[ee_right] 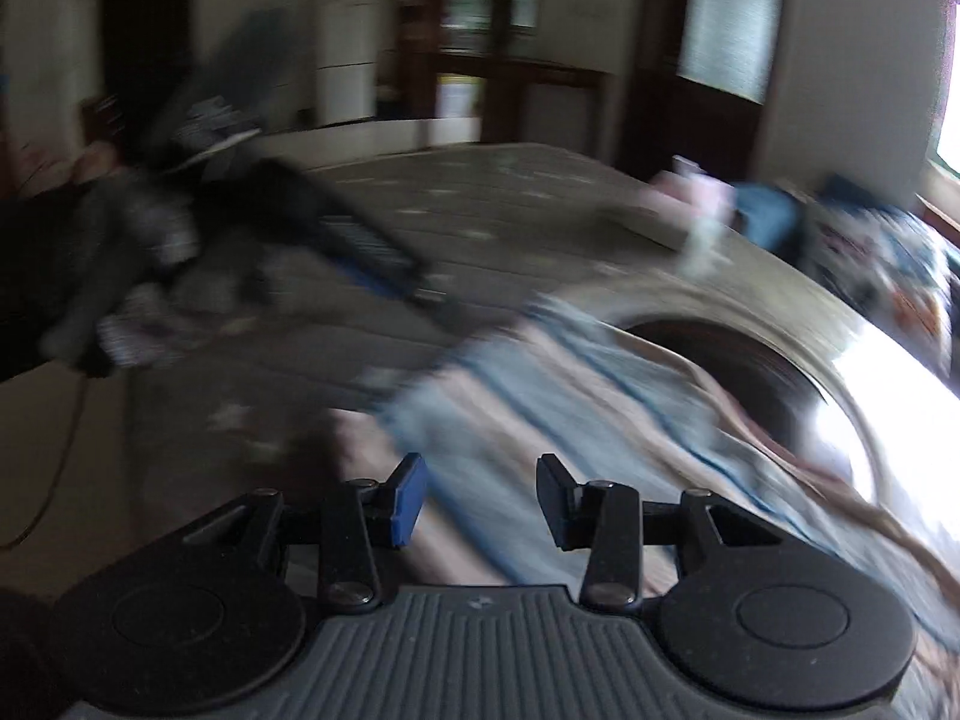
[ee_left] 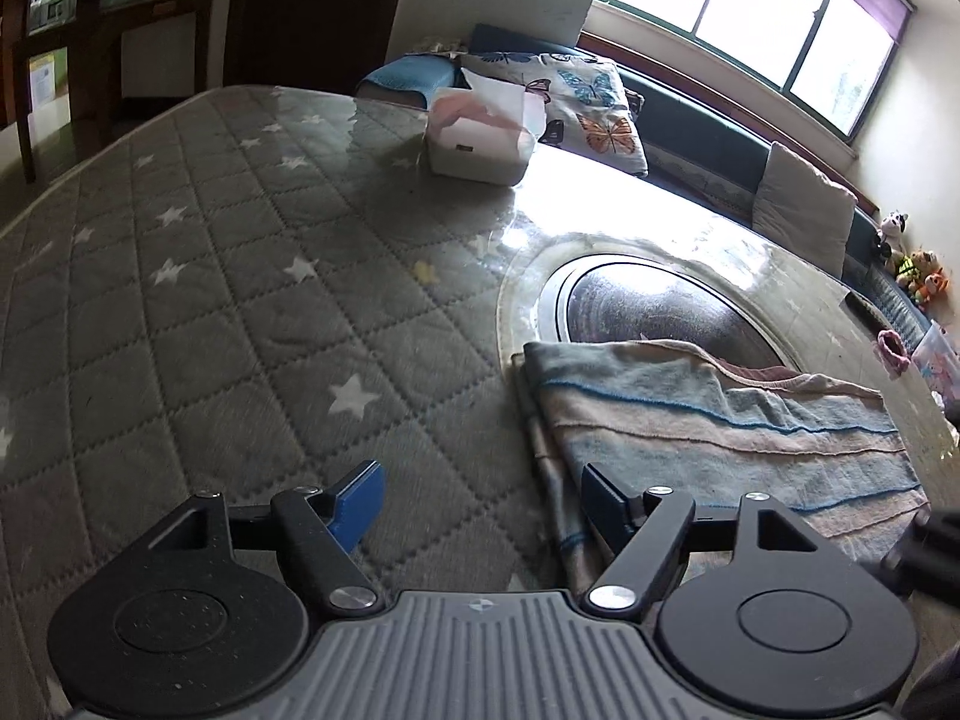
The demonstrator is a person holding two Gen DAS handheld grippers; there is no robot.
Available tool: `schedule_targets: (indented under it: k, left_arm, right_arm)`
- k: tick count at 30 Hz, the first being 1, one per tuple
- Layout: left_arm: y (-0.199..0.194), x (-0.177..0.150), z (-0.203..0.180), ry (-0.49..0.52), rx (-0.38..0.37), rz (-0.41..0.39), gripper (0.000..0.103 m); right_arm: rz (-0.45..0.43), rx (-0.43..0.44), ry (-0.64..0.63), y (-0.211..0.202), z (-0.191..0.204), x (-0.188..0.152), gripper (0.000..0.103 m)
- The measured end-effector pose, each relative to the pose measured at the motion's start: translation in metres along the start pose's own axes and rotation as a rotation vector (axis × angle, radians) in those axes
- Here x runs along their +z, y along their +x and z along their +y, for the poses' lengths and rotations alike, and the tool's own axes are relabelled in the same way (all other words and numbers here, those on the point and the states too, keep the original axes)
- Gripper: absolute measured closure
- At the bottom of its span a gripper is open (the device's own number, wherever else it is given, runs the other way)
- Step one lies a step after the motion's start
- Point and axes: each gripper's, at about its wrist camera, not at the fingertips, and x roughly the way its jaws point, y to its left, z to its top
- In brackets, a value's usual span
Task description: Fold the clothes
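With both grippers, left [ee_left: 480, 501] and right [ee_right: 480, 495], gaping empty, your folded towel [ee_left: 720, 438] lies just right of the left one.

The tabletop [ee_left: 210, 276] wears grey quilting in a diamond pattern with white stars. At four o'clock the cloth [ee_left: 720, 432] has pale blue and pink-beige stripes edged in darker blue. At twelve o'clock, a white and pink box [ee_left: 480, 138]; behind it a white pillow [ee_left: 591, 102] with blue and orange butterflies.
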Motion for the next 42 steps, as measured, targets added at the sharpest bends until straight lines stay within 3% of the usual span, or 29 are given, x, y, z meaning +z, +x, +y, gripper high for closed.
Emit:
schedule_targets:
  k: [5,11,16,26,29,33,36,42]
  left_arm:
    - [-0.006,-0.005,0.008,-0.031,-0.019,0.004,0.027]
    - [-0.01,-0.008,0.017,-0.104,-0.069,0.022,0.027]
    - [-0.008,-0.011,0.013,-0.174,-0.126,0.054,0.027]
    - [0.003,-0.017,0.001,-0.391,-0.256,0.135,0.03]
    - [0.008,-0.021,-0.007,-0.439,-0.301,0.158,0.044]
    - [0.016,-0.027,-0.013,-0.483,-0.345,0.173,0.086]
    - [0.016,-0.027,-0.015,-0.467,-0.337,0.162,0.093]
    - [0.009,-0.026,-0.009,-0.433,-0.316,0.151,0.094]
  right_arm:
    - [0.023,0.055,-0.098,0.021,0.039,0.008,0.062]
    - [0.057,-0.001,-0.129,0.043,0.056,0.007,0.064]
    - [0.059,-0.04,-0.126,0.041,0.058,0.006,0.09]
    - [-0.049,-0.008,0.021,0.001,0.031,0.016,0.095]
    - [-0.077,-0.001,0.041,-0.011,0.026,0.016,0.095]
    - [-0.092,0.02,0.048,-0.021,0.026,0.011,0.095]
    - [-0.093,0.034,0.058,-0.024,0.024,0.006,0.092]
    - [-0.107,0.043,0.128,-0.038,0.0,-0.004,0.086]
